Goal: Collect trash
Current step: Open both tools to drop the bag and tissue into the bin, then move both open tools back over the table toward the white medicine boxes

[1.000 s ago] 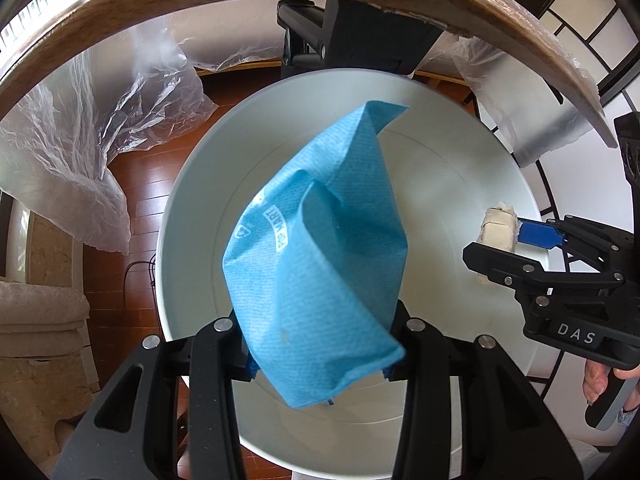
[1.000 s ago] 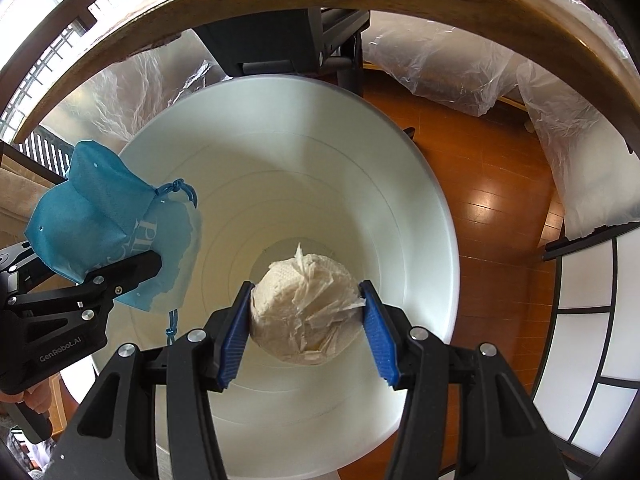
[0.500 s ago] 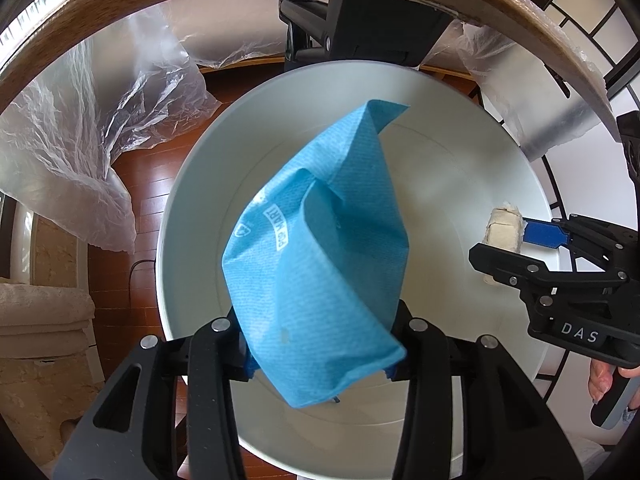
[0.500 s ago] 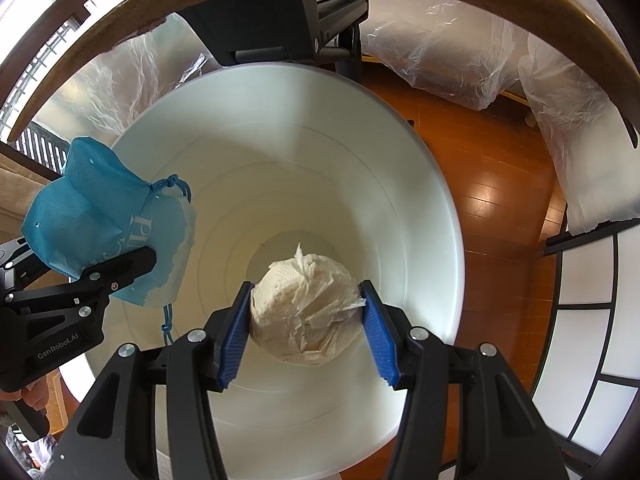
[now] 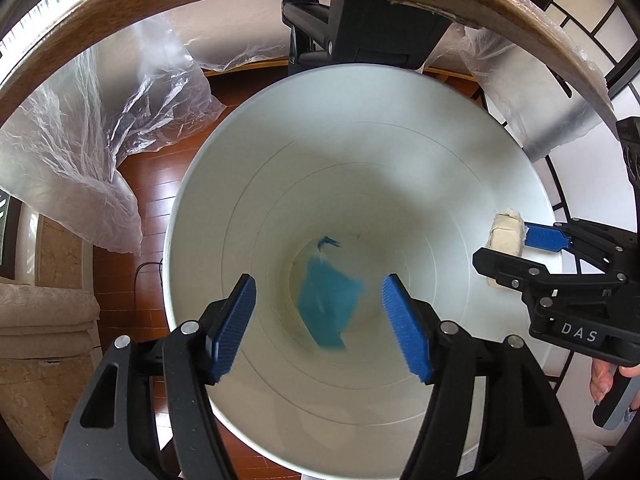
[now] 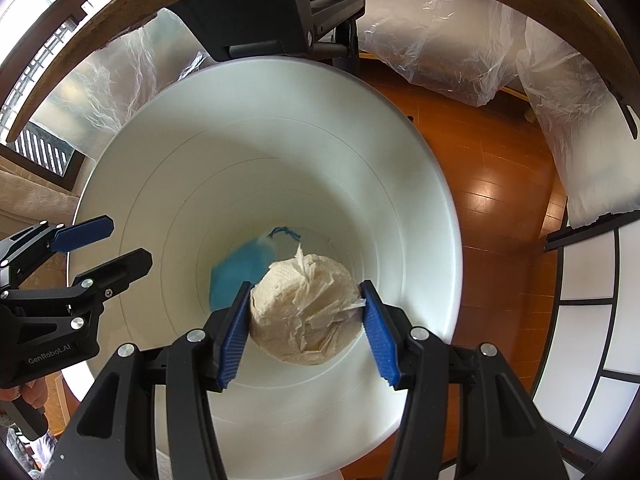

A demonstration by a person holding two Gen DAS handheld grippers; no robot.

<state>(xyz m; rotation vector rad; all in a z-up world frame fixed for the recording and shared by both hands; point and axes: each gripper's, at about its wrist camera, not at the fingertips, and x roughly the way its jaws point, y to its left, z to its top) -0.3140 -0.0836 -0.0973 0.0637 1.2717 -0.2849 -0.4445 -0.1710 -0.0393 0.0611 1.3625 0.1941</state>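
Observation:
A white bin [image 5: 240, 184] stands on the wood floor below both grippers; it also shows in the right wrist view [image 6: 160, 152]. A blue bag [image 5: 328, 304] lies at its bottom, blurred, and shows in the right wrist view [image 6: 236, 268] too. My left gripper [image 5: 320, 316] is open and empty above the bin. My right gripper [image 6: 306, 316] is shut on a crumpled white paper ball [image 6: 304, 312] over the bin mouth. The right gripper [image 5: 516, 240] with the ball [image 5: 506, 232] shows at the bin's right rim.
A curved wooden table edge [image 5: 200, 4] arcs over the bin. A black clamp stand [image 5: 360, 28] sits behind it. Clear plastic sheets [image 5: 80, 152] hang left and right [image 6: 560, 112]. A beige sofa [image 5: 36, 320] is at the left.
My left gripper has opened and the blue bag has dropped from it to the bottom of the bin. The right gripper still holds the paper ball.

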